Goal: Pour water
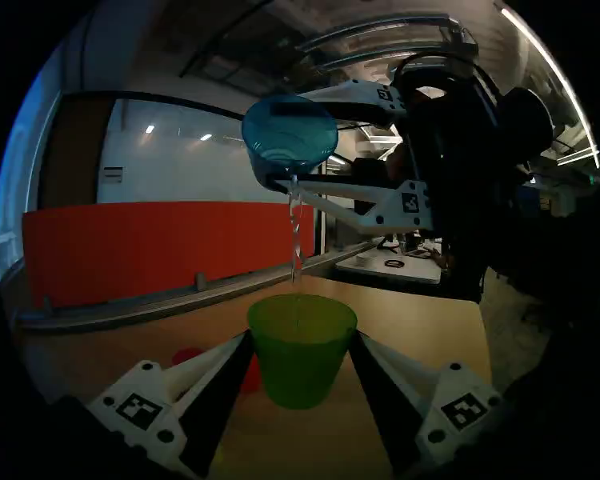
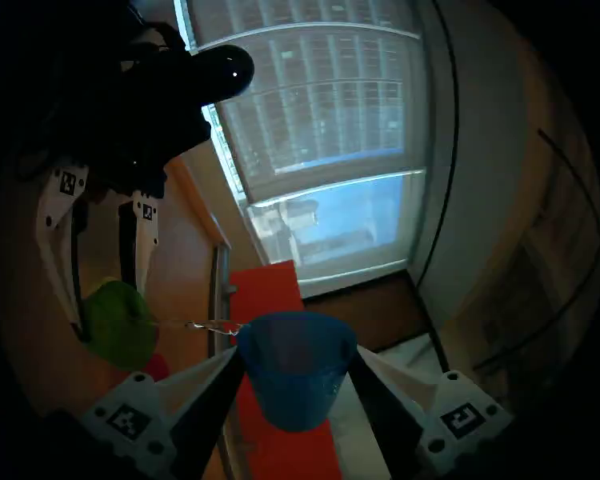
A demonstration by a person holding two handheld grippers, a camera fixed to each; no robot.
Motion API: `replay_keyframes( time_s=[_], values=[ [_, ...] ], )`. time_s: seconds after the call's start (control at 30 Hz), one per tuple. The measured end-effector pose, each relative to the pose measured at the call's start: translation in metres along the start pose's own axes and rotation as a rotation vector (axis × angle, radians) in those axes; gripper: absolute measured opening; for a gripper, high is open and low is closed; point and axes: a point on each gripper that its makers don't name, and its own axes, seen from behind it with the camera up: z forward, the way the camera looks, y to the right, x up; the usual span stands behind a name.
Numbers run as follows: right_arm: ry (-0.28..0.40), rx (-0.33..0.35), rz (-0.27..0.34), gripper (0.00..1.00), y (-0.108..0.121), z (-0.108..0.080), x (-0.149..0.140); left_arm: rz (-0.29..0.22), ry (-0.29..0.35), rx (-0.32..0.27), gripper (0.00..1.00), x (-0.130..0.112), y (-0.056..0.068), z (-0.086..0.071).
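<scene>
Water [image 1: 294,232] streams from the tilted blue cup [image 2: 292,392], clamped in the right gripper [image 2: 298,354], into the green cup [image 1: 302,368] clamped in the left gripper [image 1: 302,338] below.

One green cup [image 1: 302,372], one blue cup [image 2: 296,388], two claws [image 1: 302,340] [image 2: 298,356].

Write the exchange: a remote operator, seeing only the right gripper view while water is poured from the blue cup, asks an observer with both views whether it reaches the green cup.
Operator: From the blue cup I see the water head sideways toward the green cup. Does it go in?
Observer: Yes; the left gripper view shows the water dropping into its open mouth.
Operator: Is that cup level?
Observer: It stands upright, rim level, between the fingers of the left gripper.
</scene>
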Motion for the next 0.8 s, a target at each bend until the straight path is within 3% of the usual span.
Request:
replay_keyframes(
  time_s=[0.8],
  values=[
    [0.003, -0.017, -0.086, 0.89, 0.0062, 0.0001, 0.0007, 0.006, 0.004, -0.002, 0.84, 0.0025, 0.0009, 0.0016]
  ],
)
